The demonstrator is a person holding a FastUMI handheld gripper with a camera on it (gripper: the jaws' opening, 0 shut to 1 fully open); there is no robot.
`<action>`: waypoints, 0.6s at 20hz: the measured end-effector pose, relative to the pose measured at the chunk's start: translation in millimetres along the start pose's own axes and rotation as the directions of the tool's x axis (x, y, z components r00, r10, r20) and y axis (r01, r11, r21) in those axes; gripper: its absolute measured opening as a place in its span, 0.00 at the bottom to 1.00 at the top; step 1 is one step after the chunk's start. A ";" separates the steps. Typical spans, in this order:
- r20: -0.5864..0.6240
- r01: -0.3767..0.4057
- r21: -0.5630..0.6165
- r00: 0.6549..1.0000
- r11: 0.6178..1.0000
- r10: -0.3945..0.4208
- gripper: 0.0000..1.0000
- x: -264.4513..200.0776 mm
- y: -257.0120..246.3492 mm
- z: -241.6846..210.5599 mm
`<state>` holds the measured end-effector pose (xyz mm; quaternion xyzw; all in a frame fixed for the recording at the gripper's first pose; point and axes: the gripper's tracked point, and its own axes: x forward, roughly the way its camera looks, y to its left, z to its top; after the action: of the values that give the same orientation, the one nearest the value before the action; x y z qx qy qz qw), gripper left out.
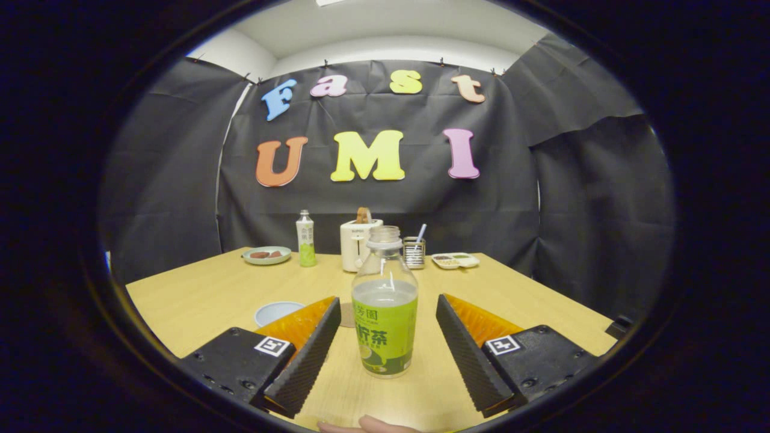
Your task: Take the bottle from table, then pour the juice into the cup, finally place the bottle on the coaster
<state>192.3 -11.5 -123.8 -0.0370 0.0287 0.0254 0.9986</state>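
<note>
Standing upright on the wooden table (pixel 198 300), the bottle (pixel 385 304) is sitting between the two spread fingers of the gripper (pixel 385 337), neither finger touching it, so the grasp is not yet made. Left of the bottle and just past the left finger a pale blue cup (pixel 275 311) is peeking out, and a round brown coaster (pixel 347 315) is lying between cup and bottle, half hidden. Behind the bottle a white toaster (pixel 359 244), a second small bottle (pixel 306 239), a plate (pixel 267 255), a metal holder (pixel 414 252) and a tray (pixel 455 260) are lining the far edge. Risks, judging from here: the bottle looks uncapped and well filled, so an off-centre squeeze could be tipping or slopping it; closing high on the narrow neck could let it swing; the cup is low and close, so a fast tilt could overshoot.
</note>
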 end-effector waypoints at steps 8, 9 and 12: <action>-0.094 0.020 0.019 0.995 1.000 -0.019 1.00 32.7 2.8 -17.0; -0.112 0.034 0.025 0.993 0.999 -0.031 1.00 37.5 -1.3 -21.5; -0.108 0.039 0.023 0.993 0.999 -0.036 0.91 42.0 -9.5 -18.6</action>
<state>233.7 -20.3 -144.1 -0.0265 0.0823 0.0041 0.9962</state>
